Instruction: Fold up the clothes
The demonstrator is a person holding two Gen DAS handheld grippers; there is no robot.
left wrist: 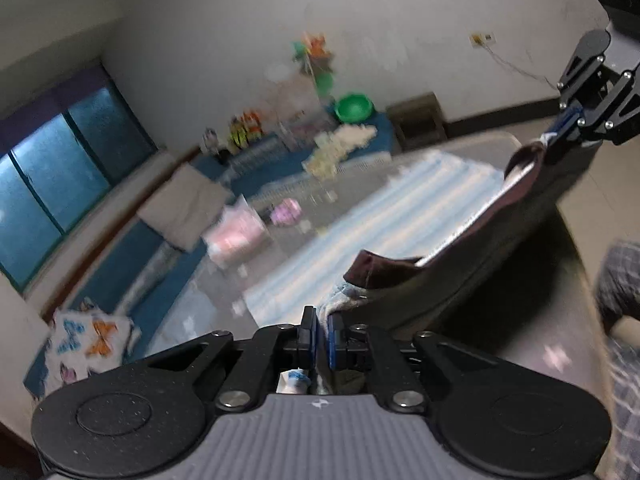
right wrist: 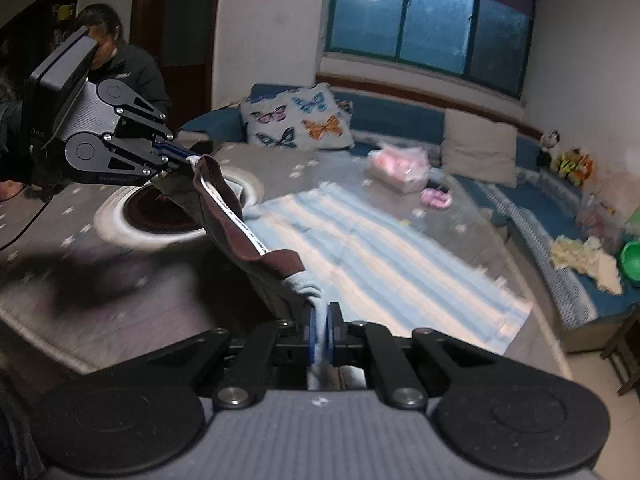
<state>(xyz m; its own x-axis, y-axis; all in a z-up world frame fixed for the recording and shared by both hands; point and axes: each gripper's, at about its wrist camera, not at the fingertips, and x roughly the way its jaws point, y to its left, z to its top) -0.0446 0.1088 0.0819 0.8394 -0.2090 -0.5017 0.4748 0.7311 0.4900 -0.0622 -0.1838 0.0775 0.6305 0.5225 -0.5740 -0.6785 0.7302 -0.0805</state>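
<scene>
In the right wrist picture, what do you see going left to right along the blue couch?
Butterfly pillow → pink bag → plain beige cushion → toys in the corner → green bowl.

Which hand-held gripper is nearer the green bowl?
Right. The right hand-held gripper is over the striped cloth, green bowl off to its right on the bench; the left hand-held gripper, holding the other end of the garment, is far across the table.
</scene>
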